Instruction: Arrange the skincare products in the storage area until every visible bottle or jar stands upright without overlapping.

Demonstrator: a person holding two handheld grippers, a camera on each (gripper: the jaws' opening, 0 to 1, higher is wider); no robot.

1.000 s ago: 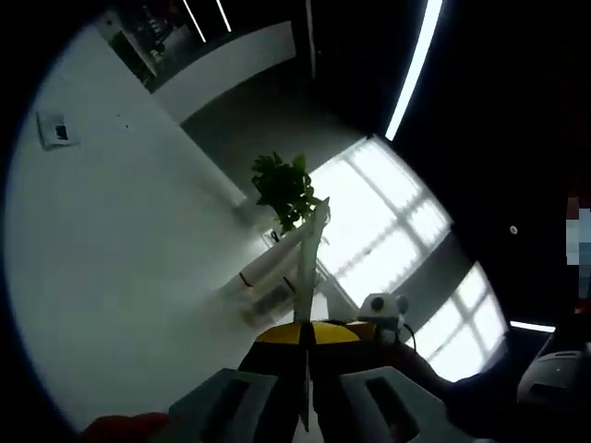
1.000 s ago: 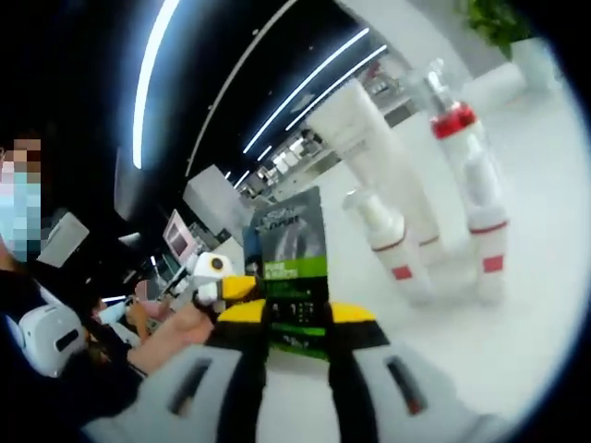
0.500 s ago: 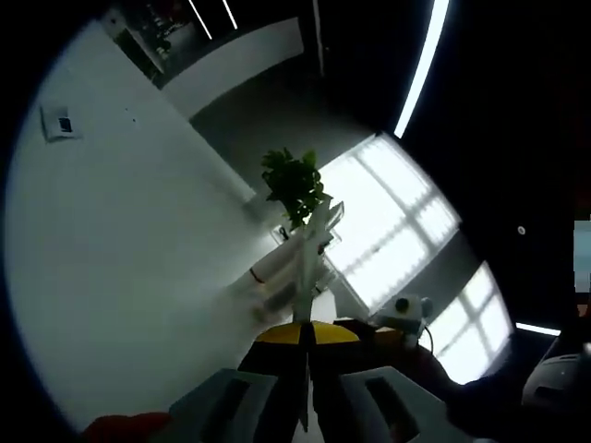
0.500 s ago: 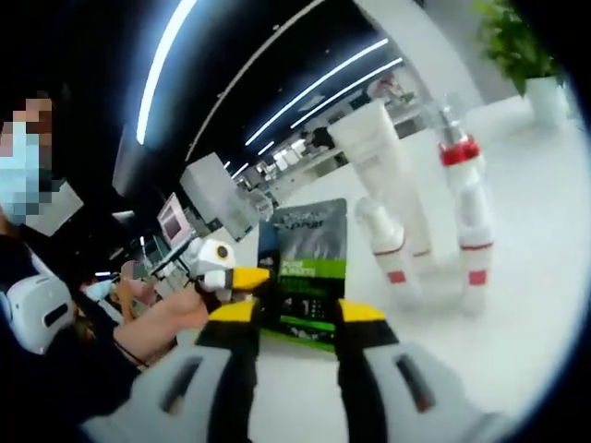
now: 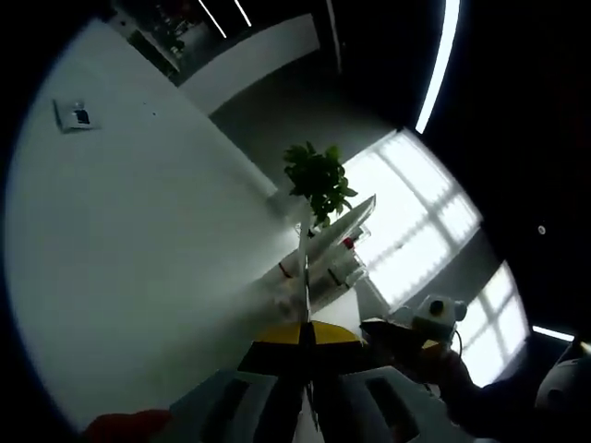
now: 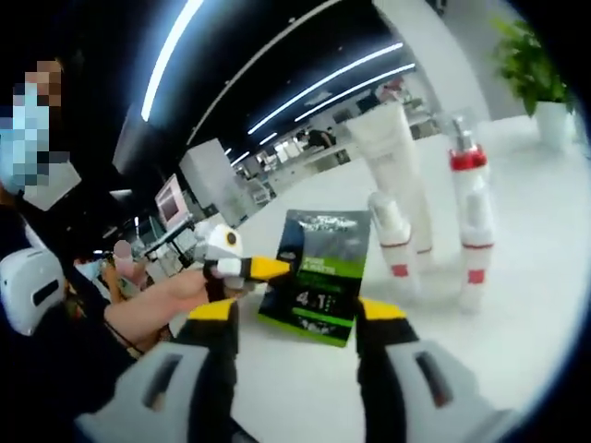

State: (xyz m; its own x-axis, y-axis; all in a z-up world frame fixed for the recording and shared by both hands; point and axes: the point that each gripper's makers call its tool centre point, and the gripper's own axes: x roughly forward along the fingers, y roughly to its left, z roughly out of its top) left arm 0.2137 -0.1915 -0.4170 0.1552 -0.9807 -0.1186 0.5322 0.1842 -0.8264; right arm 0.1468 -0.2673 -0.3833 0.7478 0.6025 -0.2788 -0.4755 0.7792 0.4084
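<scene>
So the thing that matters here is the green-and-black sachet (image 6: 319,284): in the right gripper view it sits dead ahead at 12 o'clock of the right gripper (image 6: 297,318), whose jaws are spread wide with nothing between them, one on either side of the pack's lower edge. The left gripper (image 6: 247,269) comes in from 9 o'clock and its yellow tips look pinched on the pack's left edge, so I'd say the left one is doing the holding. In the left gripper view the left gripper (image 5: 306,334) has its jaws squeezed narrow on a thin edge-on sheet (image 5: 303,277) running straight up toward 12, which I take to be that same pack. The pack's long axis leans up and slightly toward 1 o'clock, its bottom near the white desk (image 6: 517,332). Behind it at 1 to 2 o'clock, already upright, are a tall white tube (image 6: 392,171), a short pump bottle (image 6: 391,242) and a red-collared spray bottle (image 6: 471,221), just beside one another.
</scene>
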